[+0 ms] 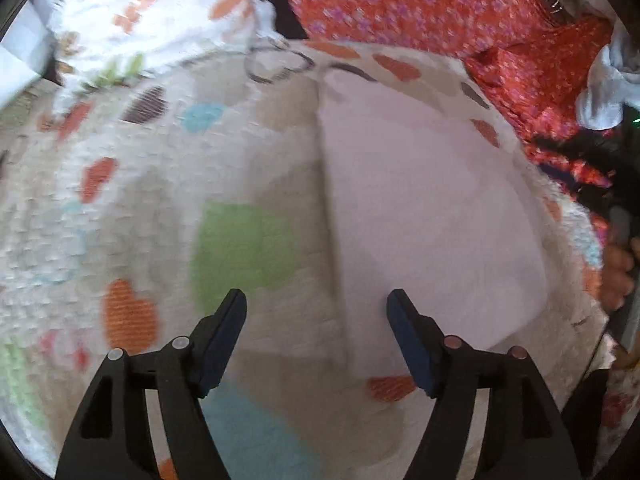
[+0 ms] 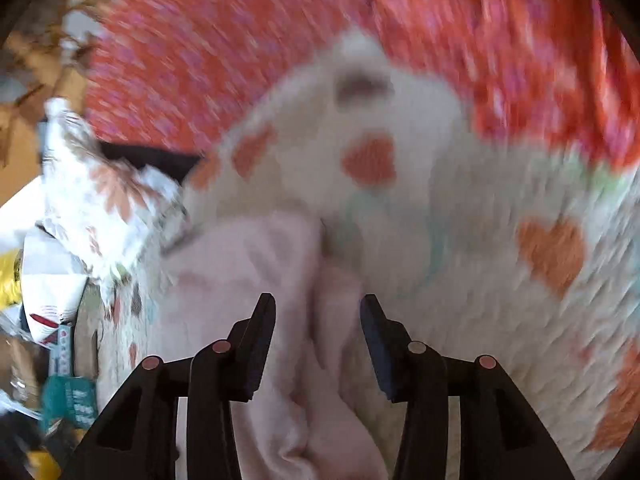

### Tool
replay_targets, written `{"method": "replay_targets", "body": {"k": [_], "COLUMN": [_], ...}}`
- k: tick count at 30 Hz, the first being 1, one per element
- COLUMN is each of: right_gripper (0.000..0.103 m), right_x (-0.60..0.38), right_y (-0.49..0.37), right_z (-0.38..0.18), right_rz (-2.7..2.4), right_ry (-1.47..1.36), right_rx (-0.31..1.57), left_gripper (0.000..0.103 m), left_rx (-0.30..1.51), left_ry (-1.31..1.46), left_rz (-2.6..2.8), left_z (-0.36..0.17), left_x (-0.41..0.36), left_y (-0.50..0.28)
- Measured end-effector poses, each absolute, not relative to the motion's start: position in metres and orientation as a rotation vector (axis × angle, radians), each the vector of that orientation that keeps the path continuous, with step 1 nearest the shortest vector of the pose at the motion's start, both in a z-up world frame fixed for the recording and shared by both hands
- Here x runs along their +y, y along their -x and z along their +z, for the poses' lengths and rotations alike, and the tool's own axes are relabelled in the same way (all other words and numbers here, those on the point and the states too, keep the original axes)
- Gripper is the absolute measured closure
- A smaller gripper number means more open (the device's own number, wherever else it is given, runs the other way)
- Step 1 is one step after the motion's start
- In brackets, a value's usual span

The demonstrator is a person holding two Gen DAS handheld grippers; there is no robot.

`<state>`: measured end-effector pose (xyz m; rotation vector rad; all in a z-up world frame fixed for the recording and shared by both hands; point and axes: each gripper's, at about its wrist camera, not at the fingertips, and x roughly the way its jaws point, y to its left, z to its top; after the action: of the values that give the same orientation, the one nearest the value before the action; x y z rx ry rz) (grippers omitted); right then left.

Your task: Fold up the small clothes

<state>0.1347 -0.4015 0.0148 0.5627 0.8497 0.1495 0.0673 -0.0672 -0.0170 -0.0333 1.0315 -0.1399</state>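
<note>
A small pale pink cloth [image 1: 420, 208] lies flat as a folded rectangle on a white blanket with coloured hearts [image 1: 120, 200]. My left gripper [image 1: 316, 294] hangs over the cloth's near left edge, jaws open, nothing between the pads. In the right wrist view the same pink cloth [image 2: 280, 264] shows a soft crease running up between the fingers of my right gripper [image 2: 319, 298]. Its jaws stand open above the cloth, and the pads do not press on it. Both views are blurred.
A red fabric with small purple flowers [image 1: 400, 0] [image 2: 240, 40] lies beyond the blanket [image 2: 480, 220]. A white cloth with orange flowers [image 1: 140, 8] [image 2: 108, 200] is bunched at the left. A person's hand [image 1: 620, 276] shows at the right edge. Clutter and packets [image 2: 60, 360] lie at the left.
</note>
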Motion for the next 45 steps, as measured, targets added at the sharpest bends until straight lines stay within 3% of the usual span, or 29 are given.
{"method": "replay_targets", "body": {"k": [3,8,10,11,21,28,32,35,39,45], "right_gripper": [0.056,0.057,0.073,0.086,0.08,0.08,0.08,0.074,0.069,0.059], "right_x": [-0.372,-0.333,-0.338,-0.344,-0.338,-0.295,-0.292,-0.298,-0.304,-0.311], "right_y": [-0.133,-0.147,-0.15,-0.151,-0.091,-0.07,-0.057,-0.05,-0.037,-0.022], "right_z": [0.029,-0.002,-0.018,-0.019,0.027,-0.018,-0.015,-0.008,0.004,0.019], "right_rz": [0.323,0.457,0.364,0.311,0.248,0.255,0.233,0.222,0.193,0.144], "right_ry": [-0.534,-0.516,-0.503,-0.492,-0.359,-0.186,-0.141,-0.161,-0.167,-0.171], "right_rx": [0.807,1.013,1.065,1.059,0.824,1.032,1.009,0.96,0.897,0.808], "left_gripper": [0.031,0.031,0.031,0.031,0.02,0.019,0.013,0.003,0.0,0.0], "left_rx": [0.983,0.937,0.917,0.907,0.732,0.71,0.645,0.526,0.36,0.384], "left_ry": [0.006,0.018,0.011,0.01,-0.117,-0.064,-0.068,-0.037,-0.015,0.034], "left_rz": [-0.076,-0.025,-0.007,-0.005,0.049,0.061,0.094,0.122,0.192,0.108], "left_z": [-0.01,-0.001,0.004,0.007,0.039,0.048,0.053,0.064,0.081,0.089], "left_x": [-0.057,-0.044,-0.041,-0.041,-0.067,-0.07,-0.07,-0.065,-0.06,-0.061], "left_y": [-0.056,-0.053,-0.051,-0.051,-0.03,-0.015,0.003,0.02,0.043,0.042]}}
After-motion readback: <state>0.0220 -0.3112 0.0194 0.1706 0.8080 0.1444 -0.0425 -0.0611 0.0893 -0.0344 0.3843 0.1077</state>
